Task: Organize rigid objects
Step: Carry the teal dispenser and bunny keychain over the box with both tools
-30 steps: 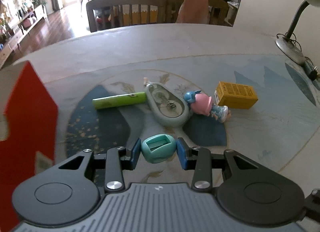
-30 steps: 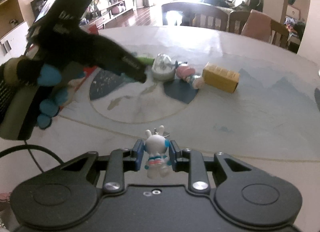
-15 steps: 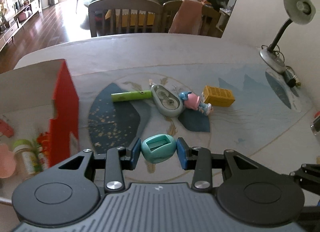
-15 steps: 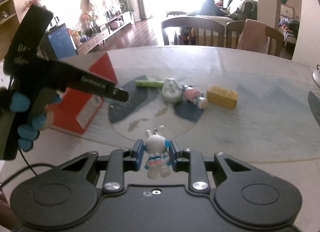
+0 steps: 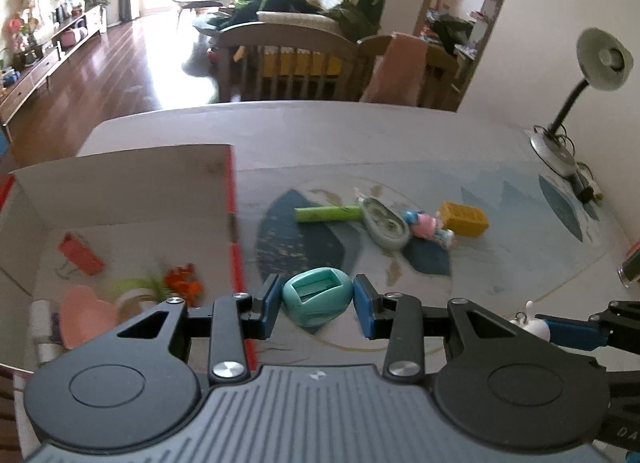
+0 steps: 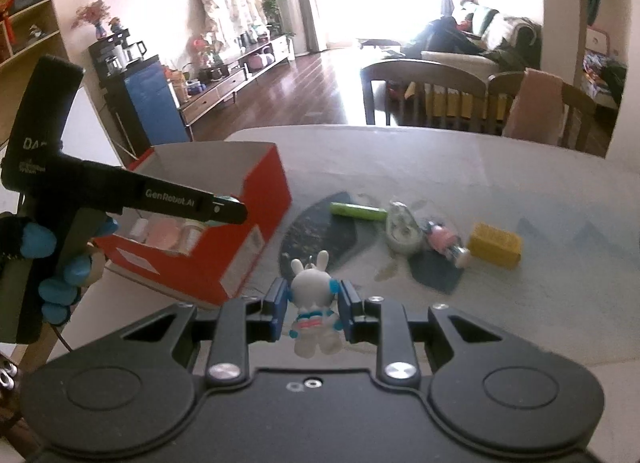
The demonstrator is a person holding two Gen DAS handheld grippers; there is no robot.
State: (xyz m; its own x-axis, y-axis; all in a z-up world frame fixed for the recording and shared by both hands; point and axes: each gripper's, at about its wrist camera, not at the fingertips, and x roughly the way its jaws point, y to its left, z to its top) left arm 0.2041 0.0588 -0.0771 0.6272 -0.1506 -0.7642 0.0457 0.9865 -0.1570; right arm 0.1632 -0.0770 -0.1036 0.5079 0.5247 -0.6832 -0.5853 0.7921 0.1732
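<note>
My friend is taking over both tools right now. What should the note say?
Left tool: shut on the teal oval toy, beside the red box.
Right tool: shut on the white bunny figure, above the table.
Done: a pink heart piece, a red block and other small things lie in the box.
Left: drop both held toys in, then fetch the green tube, grey tape dispenser, pink doll and yellow block from the table.

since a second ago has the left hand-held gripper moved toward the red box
Yes. The left hand-held gripper, shut on the teal piece, has risen and pulled back: the red box now shows its open inside, and the green tube looks farther off.
</note>
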